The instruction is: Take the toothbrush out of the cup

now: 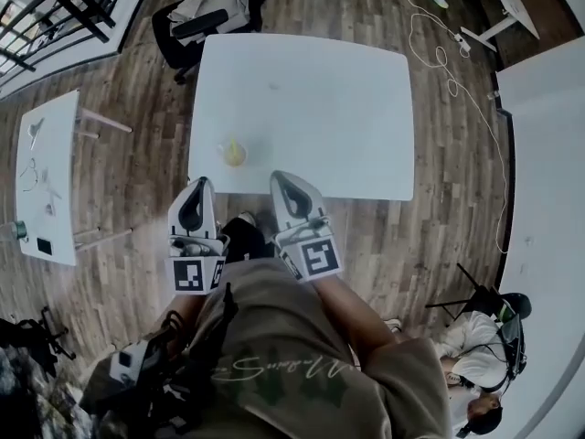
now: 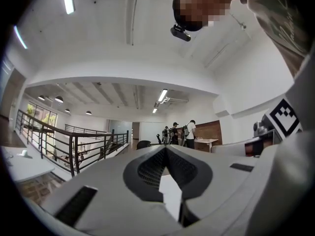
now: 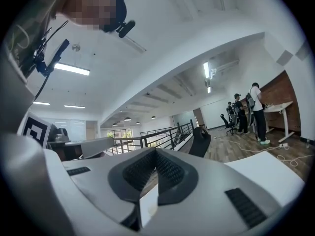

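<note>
A small yellowish see-through cup (image 1: 235, 153) stands near the front edge of the white table (image 1: 338, 108). Its contents are too small to make out, and I cannot pick out a toothbrush. My left gripper (image 1: 203, 183) hovers just short of the table's front edge, a little below and left of the cup. My right gripper (image 1: 277, 176) reaches the edge just right of the cup. Neither touches it. In the left gripper view the left gripper (image 2: 166, 149) has its jaws meeting at the tips, holding nothing. The right gripper (image 3: 156, 152) looks the same in its own view. The cup shows in neither gripper view.
A black office chair (image 1: 196, 24) stands at the table's far left corner. A second white table (image 1: 46, 176) with small items is at the left, by a railing (image 1: 55, 7). A cable (image 1: 439, 58) trails across the wooden floor. A seated person (image 1: 475, 337) is at the lower right.
</note>
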Motion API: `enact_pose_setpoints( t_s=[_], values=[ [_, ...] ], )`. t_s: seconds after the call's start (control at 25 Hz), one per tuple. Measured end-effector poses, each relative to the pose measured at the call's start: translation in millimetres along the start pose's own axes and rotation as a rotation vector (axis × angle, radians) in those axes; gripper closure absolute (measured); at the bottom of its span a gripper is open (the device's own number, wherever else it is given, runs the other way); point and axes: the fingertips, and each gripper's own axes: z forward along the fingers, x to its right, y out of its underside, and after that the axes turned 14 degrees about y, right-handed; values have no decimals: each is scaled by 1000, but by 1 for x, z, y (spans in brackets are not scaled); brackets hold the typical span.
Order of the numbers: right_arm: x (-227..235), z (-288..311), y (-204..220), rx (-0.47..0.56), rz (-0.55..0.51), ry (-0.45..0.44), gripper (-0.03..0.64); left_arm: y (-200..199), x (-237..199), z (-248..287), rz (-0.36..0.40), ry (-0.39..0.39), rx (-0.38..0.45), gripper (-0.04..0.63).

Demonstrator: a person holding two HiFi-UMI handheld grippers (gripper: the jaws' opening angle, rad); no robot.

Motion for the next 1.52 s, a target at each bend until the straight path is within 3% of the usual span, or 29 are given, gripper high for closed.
enact_pose_setpoints(
  t_s=[0.32, 0.52, 0.68, 1.12, 1.52],
  values=[
    [-10, 29, 48, 16, -11, -40, 607, 35, -21, 1, 4, -38, 30, 584],
    [-19, 44, 83, -42, -14, -92, 607, 62, -27, 4, 6, -63, 43, 584],
    [-17, 56, 110, -59, -38, -79, 604, 78, -32, 3, 0, -77, 67, 584],
    [-17, 77, 119, -93, -29, -99, 578, 98, -44, 21, -53, -28, 8, 584],
    [-25, 102, 176, -193, -9, -136, 495, 136, -57, 27, -69, -49, -25, 584]
  ],
)
